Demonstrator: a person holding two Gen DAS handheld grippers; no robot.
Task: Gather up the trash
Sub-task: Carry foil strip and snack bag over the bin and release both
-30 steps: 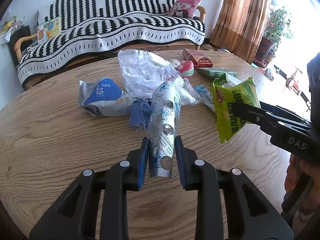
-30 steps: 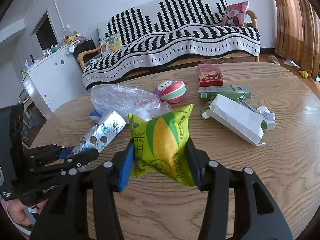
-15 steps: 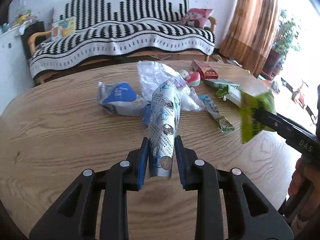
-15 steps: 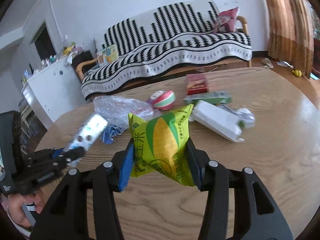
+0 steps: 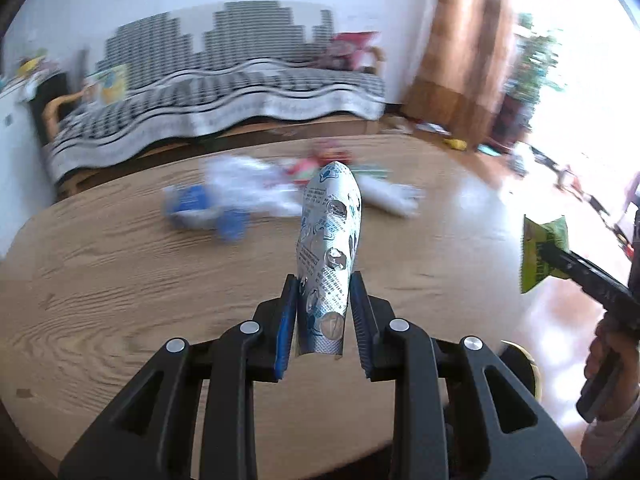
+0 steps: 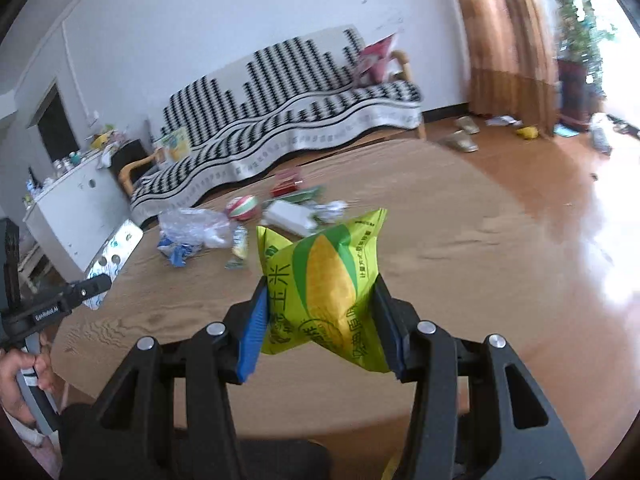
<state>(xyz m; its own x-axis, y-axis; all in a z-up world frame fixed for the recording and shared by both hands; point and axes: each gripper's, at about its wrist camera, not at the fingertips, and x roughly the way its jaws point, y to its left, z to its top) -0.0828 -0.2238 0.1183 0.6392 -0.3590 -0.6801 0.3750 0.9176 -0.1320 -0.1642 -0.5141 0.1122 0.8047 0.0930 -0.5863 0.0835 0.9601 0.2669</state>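
Observation:
My left gripper (image 5: pixel 322 316) is shut on a silver pill blister pack (image 5: pixel 328 252), held upright above the wooden table (image 5: pixel 120 288). My right gripper (image 6: pixel 320 320) is shut on a green and yellow corn snack bag (image 6: pixel 324 280), held above the near part of the table. The blister pack also shows in the right wrist view (image 6: pixel 114 256) at the left, and the snack bag in the left wrist view (image 5: pixel 540 252) at the right. More trash lies far off on the table: a clear plastic bag (image 6: pixel 192 226), blue wrappers (image 5: pixel 204 210) and a white box (image 6: pixel 286 216).
A red and green ball (image 6: pixel 242 207), a red box (image 6: pixel 286 184) and a green box lie among the far trash. A striped sofa (image 6: pixel 280 120) stands behind the table, a white cabinet (image 6: pixel 72 208) at the left, curtains (image 6: pixel 508 40) at the right.
Both grippers have pulled back and up from the trash pile, each still holding its item. The pile now looks smaller and farther, and the left wrist view is blurred by motion.

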